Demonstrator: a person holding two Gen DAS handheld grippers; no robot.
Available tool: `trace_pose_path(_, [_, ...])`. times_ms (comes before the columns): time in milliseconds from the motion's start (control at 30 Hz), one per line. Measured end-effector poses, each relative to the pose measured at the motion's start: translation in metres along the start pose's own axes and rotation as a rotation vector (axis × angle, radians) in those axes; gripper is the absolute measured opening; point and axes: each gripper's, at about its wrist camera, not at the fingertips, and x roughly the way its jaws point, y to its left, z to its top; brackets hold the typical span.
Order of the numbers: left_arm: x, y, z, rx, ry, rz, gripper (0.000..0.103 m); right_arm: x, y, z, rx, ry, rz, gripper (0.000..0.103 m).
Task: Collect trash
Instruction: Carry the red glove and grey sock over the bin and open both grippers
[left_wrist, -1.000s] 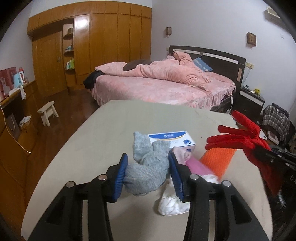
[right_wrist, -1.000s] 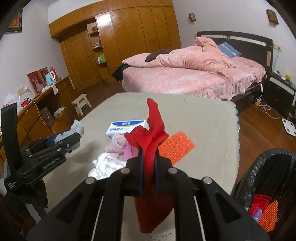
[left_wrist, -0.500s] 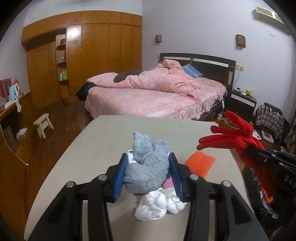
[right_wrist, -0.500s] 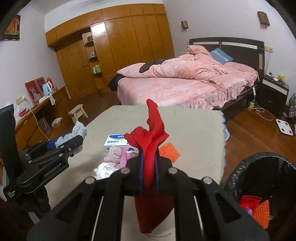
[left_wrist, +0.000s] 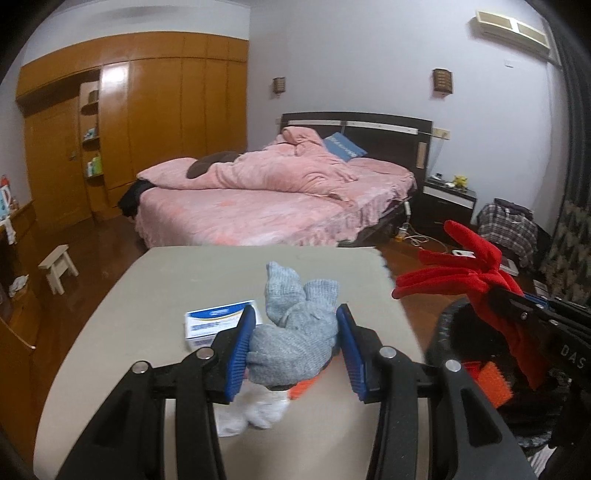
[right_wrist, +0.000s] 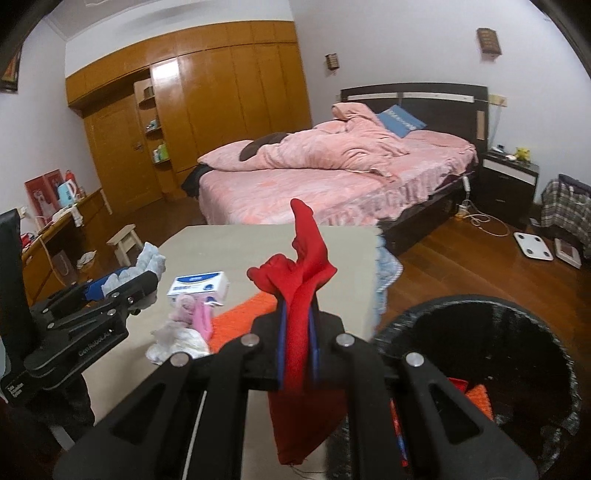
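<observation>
My left gripper (left_wrist: 295, 336) is shut on a grey knitted glove (left_wrist: 295, 328), held above the beige table (left_wrist: 177, 291). My right gripper (right_wrist: 295, 325) is shut on a red glove (right_wrist: 303, 266) whose cuff hangs below the jaws, near the table's right edge. In the left wrist view the red glove (left_wrist: 458, 269) sits at the right, over the rim of a black bin (left_wrist: 447, 332). The bin (right_wrist: 480, 332) stands beside the table and holds red and orange items (right_wrist: 476, 398). On the table lie a white cloth (right_wrist: 181, 339), a pink sock (right_wrist: 195, 314) and an orange scrubber (right_wrist: 240, 317).
A white and blue box (right_wrist: 197, 282) rests on the table beyond the cloths. Behind stands a bed (left_wrist: 266, 206) with pink bedding, a wooden wardrobe (left_wrist: 147, 122), a small stool (left_wrist: 59, 262) and a nightstand (left_wrist: 447, 199). A scale (right_wrist: 533, 245) lies on the wood floor.
Both grippers have moved right and slightly up with their gloves. The bin has come further into both views, and the table items have slid left and lower.
</observation>
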Motion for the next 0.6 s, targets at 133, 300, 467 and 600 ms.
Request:
trace_pose_path(133, [-0.001, -0.024, 0.000, 0.025, -0.005, -0.043, 0.045, -0.016, -0.023, -0.006, 0.025, -0.011, -0.048, 0.009])
trace_pose_path(300, [0.000, -0.055, 0.002, 0.049, -0.008, -0.098, 0.045, -0.032, -0.046, -0.013, 0.051, -0.027, -0.106, 0.010])
trace_pose_path(467, [0.003, -0.083, 0.003, 0.076, -0.003, -0.142, 0.045, -0.047, -0.073, -0.023, 0.086, -0.034, -0.164, 0.010])
trace_pose_path(600, [0.007, -0.105, 0.002, 0.095, 0.002, -0.178, 0.045, -0.058, -0.093, -0.030, 0.112, -0.042, -0.204, 0.011])
